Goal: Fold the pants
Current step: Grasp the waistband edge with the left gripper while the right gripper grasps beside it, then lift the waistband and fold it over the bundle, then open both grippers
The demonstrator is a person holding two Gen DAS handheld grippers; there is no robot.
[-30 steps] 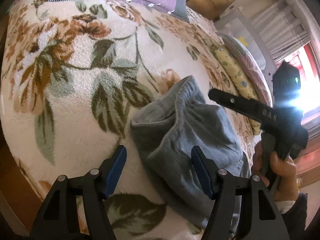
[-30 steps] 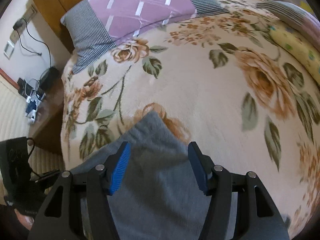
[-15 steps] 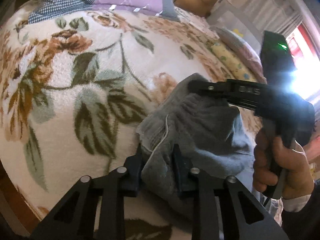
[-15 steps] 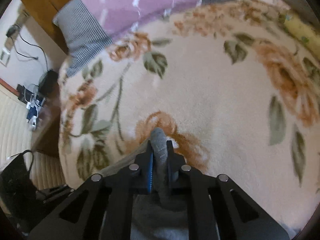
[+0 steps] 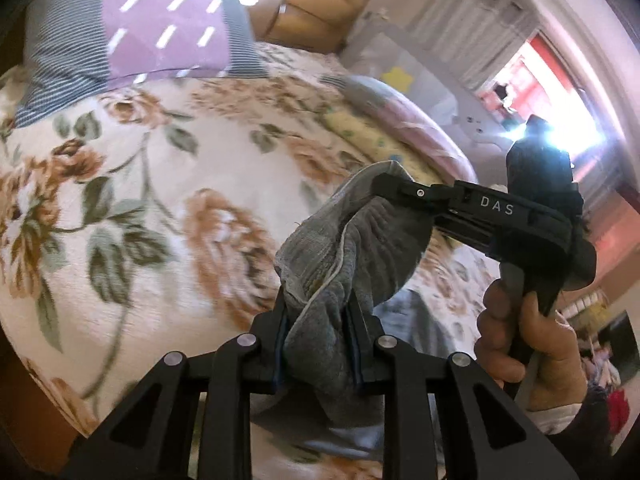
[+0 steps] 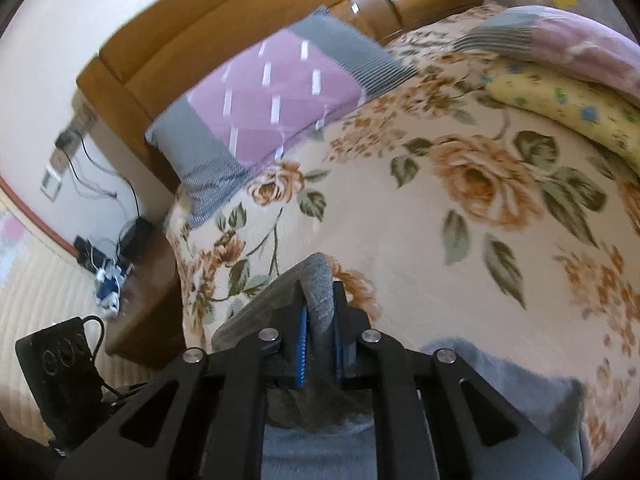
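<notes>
The grey pants (image 5: 348, 248) hang bunched above the floral bed, held at two points of the waistband. My left gripper (image 5: 320, 320) is shut on one thick fold of grey cloth. My right gripper (image 5: 384, 184) shows in the left wrist view as a black tool in a person's hand (image 5: 516, 340), clamped on the far corner of the waistband. In the right wrist view my right gripper (image 6: 320, 312) is shut on a thin fold of the pants (image 6: 320, 280), and more grey cloth (image 6: 500, 380) trails low at the right.
The cream floral blanket (image 5: 132, 208) covers the bed. A purple and grey pillow (image 6: 272, 96) lies by the wooden headboard (image 6: 224, 20). Yellow and pink bedding (image 6: 560, 92) is rolled along the far side. A bedside stand with cables (image 6: 120, 264) sits left of the bed.
Both grippers went from open over the flat pants to shut on the waistband. They then rose, lifting the cloth off the blanket.
</notes>
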